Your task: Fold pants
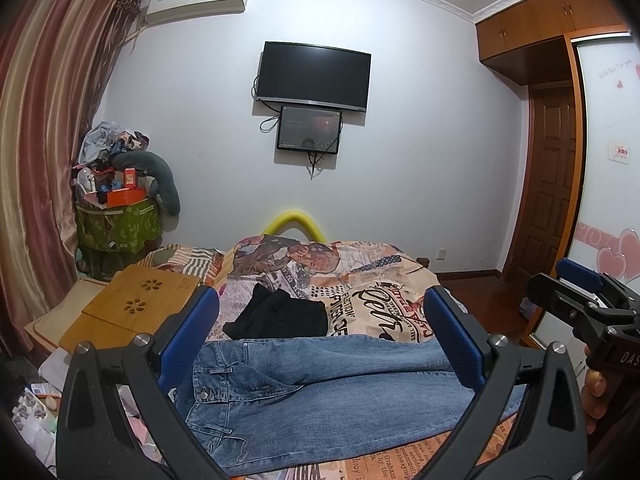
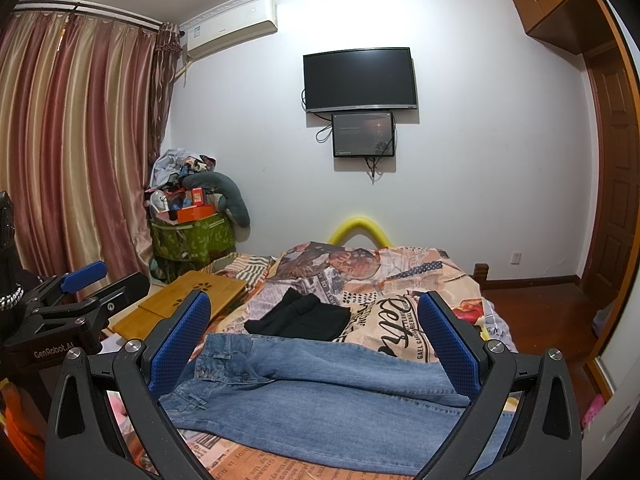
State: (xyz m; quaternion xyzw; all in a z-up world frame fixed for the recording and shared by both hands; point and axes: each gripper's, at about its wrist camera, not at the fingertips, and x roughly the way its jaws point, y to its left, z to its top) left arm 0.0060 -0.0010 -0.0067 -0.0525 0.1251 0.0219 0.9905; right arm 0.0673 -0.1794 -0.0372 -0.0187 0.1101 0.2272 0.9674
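You are at the very start: the jeans [image 1: 320, 392] lie across the lower middle of both views, already doubled leg on leg by the look of it, and no cross fold has been made yet.

Going left to right in the left wrist view: the wooden tray [image 1: 132, 312] sits at lower left, then the waistband with its button and belt loops at the lower left of the jeans, then the legs running off to the lower right. So the long axis lies across the frame, waist pointing left, hems pointing right (the hems themselves are hidden behind the gripper frame). A folded black garment [image 1: 280, 316] rests just beyond the jeans on the printed bedspread [image 1: 380, 300].

Your left gripper [image 1: 320, 332] hangs above the jeans with its blue pads spread wide, holding nothing. Your right gripper [image 2: 316, 340] is the same in its own view: jaws wide apart, empty, above the leg section. Each one also shows at the edge of the other's view, well clear of the cloth.

My judgement for the next move: bring the left one down onto the waistband and the right one toward the hem end, pinch both layers together, then carry one end over to meet the other. Catch only the top layer and the fold will skew.
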